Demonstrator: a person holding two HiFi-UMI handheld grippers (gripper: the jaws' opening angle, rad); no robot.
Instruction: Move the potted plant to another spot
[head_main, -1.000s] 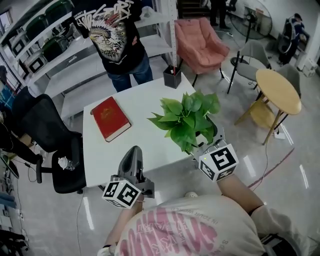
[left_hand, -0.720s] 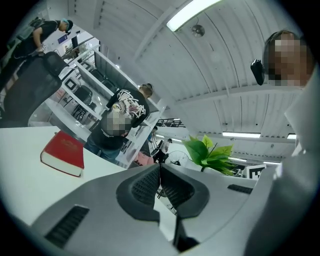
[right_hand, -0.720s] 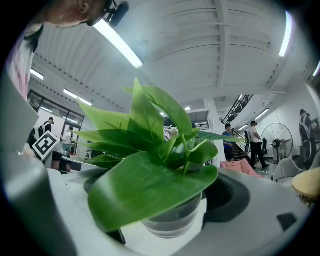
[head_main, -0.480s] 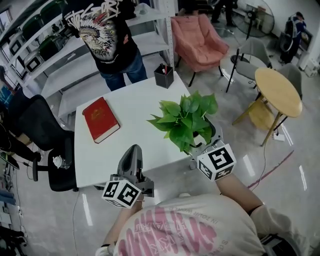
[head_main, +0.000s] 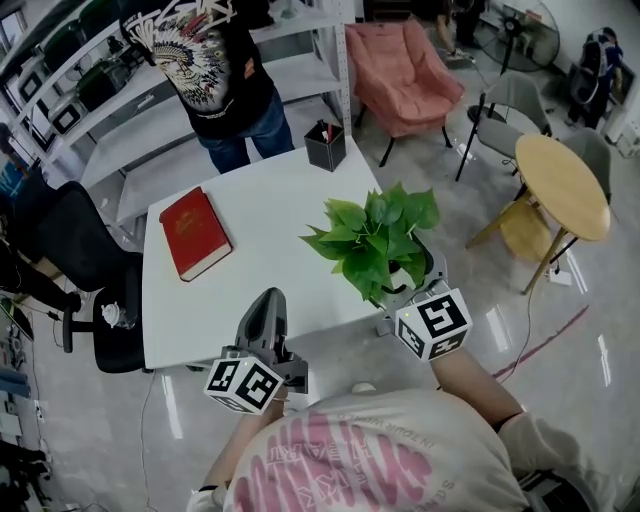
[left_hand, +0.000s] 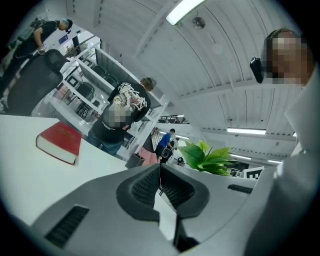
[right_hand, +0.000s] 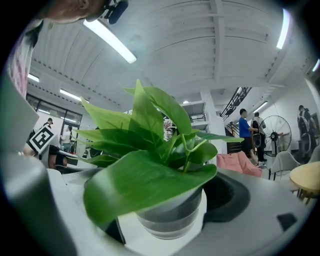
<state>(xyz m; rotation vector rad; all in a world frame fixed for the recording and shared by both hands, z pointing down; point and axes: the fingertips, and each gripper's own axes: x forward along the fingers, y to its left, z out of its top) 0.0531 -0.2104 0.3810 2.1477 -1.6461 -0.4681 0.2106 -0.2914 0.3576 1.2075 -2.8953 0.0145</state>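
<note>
The potted plant (head_main: 376, 240), green leaves in a pale grey pot (right_hand: 172, 215), is held at the table's near right corner. My right gripper (head_main: 412, 283) is shut on the pot, its jaws pressing both sides, and the leaves hide most of the jaws in the head view. The plant (left_hand: 206, 157) shows to the right in the left gripper view. My left gripper (head_main: 266, 318) hangs at the white table's (head_main: 270, 240) near edge, shut with nothing between its pads.
A red book (head_main: 194, 232) lies on the table's left part and a black pen holder (head_main: 325, 146) stands at its far edge. A person stands behind the table. A black office chair (head_main: 75, 260) is at the left; a pink armchair (head_main: 400, 75) and a round wooden table (head_main: 563, 185) at the right.
The table, book and pen holder have shifted left and up in the head view as the camera moved. Both grippers and the plant stay almost where they were in frame.
</note>
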